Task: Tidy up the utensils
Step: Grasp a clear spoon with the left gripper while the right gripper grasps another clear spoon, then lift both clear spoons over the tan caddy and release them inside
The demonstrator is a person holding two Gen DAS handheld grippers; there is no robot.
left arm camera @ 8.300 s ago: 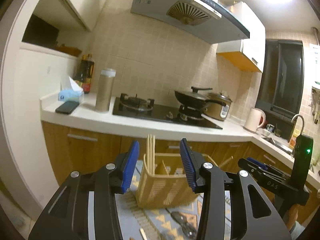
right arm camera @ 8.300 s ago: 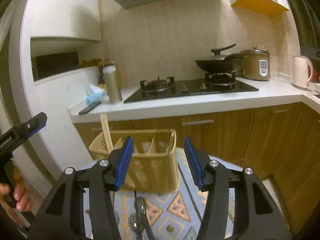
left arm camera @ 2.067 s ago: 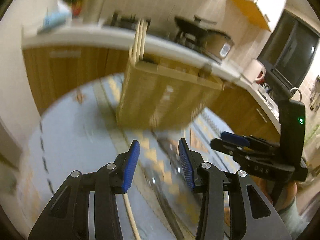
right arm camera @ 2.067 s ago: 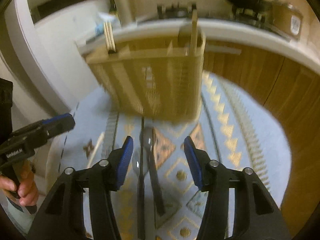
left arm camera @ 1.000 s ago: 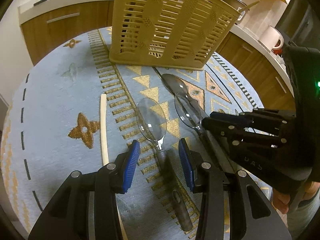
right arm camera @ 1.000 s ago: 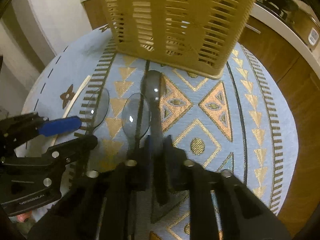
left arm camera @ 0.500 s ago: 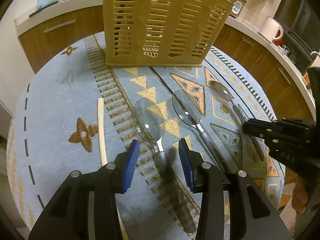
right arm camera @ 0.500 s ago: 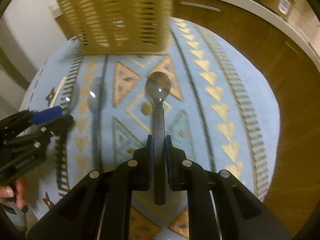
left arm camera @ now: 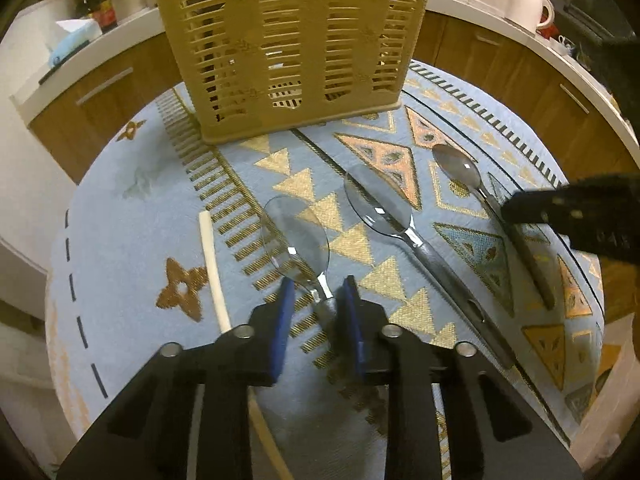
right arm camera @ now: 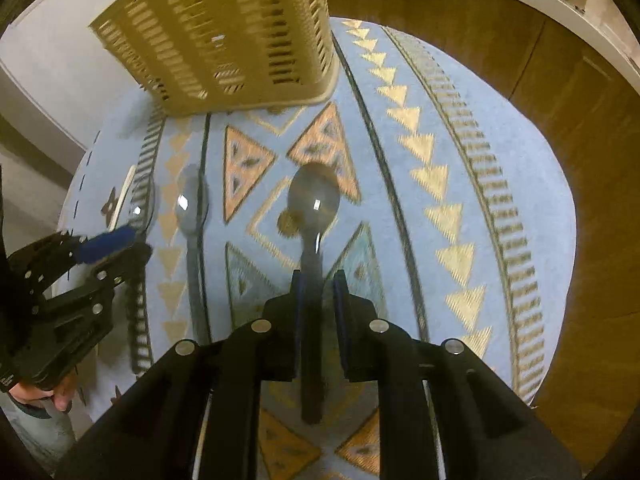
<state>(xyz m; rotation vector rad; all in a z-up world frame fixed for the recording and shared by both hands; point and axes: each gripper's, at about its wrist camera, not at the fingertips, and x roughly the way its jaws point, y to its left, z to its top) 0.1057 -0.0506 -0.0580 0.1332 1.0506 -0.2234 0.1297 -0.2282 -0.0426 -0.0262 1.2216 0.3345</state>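
Note:
Three clear spoons with dark handles lie on a round table with a blue patterned cloth point(left arm camera: 132, 216). My left gripper point(left arm camera: 316, 300) is narrowly open around the neck of the left spoon point(left arm camera: 296, 236), low over the cloth. The middle spoon point(left arm camera: 378, 204) lies free beside it. My right gripper point(right arm camera: 319, 280) is shut on the handle of the right spoon point(right arm camera: 314, 196), which also shows in the left wrist view point(left arm camera: 458, 168). A tan slotted utensil basket point(left arm camera: 288, 40) stands at the far side of the table and also shows in the right wrist view point(right arm camera: 224, 32).
A pale wooden chopstick point(left arm camera: 212, 264) lies on the cloth left of the spoons. Wooden cabinets point(right arm camera: 520, 60) and a white counter ring the table. A white kettle point(left arm camera: 528, 4) and a tissue box point(left arm camera: 72, 36) stand on the counter.
My left gripper has dropped and narrowed around the left spoon's neck. My right gripper, shut on the right spoon since half a second ago, has shifted with it.

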